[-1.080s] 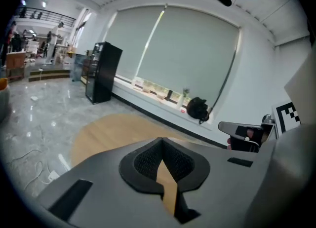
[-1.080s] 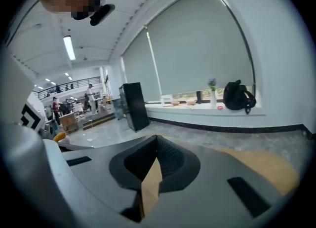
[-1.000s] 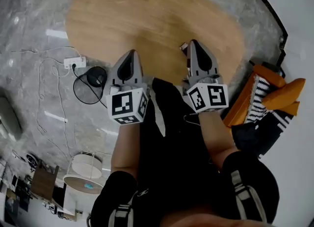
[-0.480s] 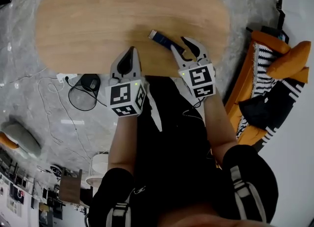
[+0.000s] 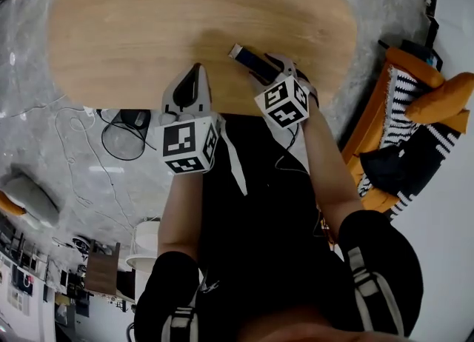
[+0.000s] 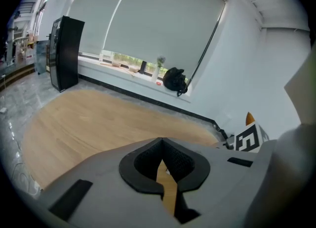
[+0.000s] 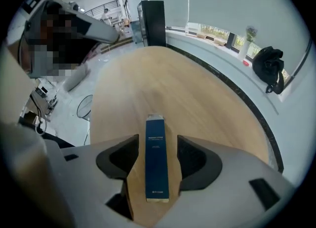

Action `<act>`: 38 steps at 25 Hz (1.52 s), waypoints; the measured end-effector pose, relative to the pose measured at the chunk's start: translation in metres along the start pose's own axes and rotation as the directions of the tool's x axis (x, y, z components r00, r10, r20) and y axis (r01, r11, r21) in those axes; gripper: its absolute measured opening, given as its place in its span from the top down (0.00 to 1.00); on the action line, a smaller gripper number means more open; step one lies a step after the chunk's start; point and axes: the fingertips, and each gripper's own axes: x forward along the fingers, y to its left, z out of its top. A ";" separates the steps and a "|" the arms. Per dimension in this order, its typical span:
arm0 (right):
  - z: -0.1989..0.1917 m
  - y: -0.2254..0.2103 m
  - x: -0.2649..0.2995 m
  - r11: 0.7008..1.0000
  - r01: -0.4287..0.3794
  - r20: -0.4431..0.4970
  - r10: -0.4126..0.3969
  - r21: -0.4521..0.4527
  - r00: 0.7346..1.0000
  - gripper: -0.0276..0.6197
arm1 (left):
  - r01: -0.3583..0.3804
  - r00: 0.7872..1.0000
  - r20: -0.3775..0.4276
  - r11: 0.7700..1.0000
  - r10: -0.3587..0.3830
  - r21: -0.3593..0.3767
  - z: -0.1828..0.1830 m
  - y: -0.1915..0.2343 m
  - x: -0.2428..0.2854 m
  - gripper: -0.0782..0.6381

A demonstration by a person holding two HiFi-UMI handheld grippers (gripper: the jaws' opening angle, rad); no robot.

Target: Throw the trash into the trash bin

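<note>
A long dark blue box (image 5: 250, 61) lies flat on the oval wooden table (image 5: 185, 15), near its front edge. My right gripper (image 5: 272, 66) points steeply down over it. Its jaws are opening, and the box (image 7: 157, 160) lies lengthwise between them with a gap on each side, so the pads (image 7: 190, 155) do not press on it. My left gripper (image 5: 194, 72) hovers over the table's front edge to the left, apart from the box. In the left gripper view, that gripper (image 6: 160, 145) is shut with nothing in it.
An orange and striped sofa (image 5: 415, 111) stands right of the table. Cables and a power strip (image 5: 122, 129) lie on the marble floor at left. A white round container (image 5: 144, 255) stands by my left leg. A black bag (image 7: 269, 69) sits on the window sill.
My right gripper has dropped toward the table, tilted down and opened from shut. The blue box has come into view and now lies between its jaws. The left gripper shifted slightly.
</note>
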 end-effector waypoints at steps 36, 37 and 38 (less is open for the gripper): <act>0.229 0.048 -0.099 0.986 0.113 0.705 -0.169 0.126 0.689 0.65 | -0.208 0.959 0.152 0.959 0.238 -0.190 -0.001 0.103 -0.087 0.87; 0.238 0.061 -0.094 0.990 0.096 0.709 -0.138 0.099 0.691 0.65 | -0.223 0.954 0.155 0.952 0.258 -0.210 -0.006 0.112 -0.095 0.87; 0.247 0.075 -0.089 0.994 0.079 0.712 -0.108 0.074 0.694 0.65 | -0.240 0.947 0.157 0.942 0.280 -0.233 -0.012 0.122 -0.104 0.87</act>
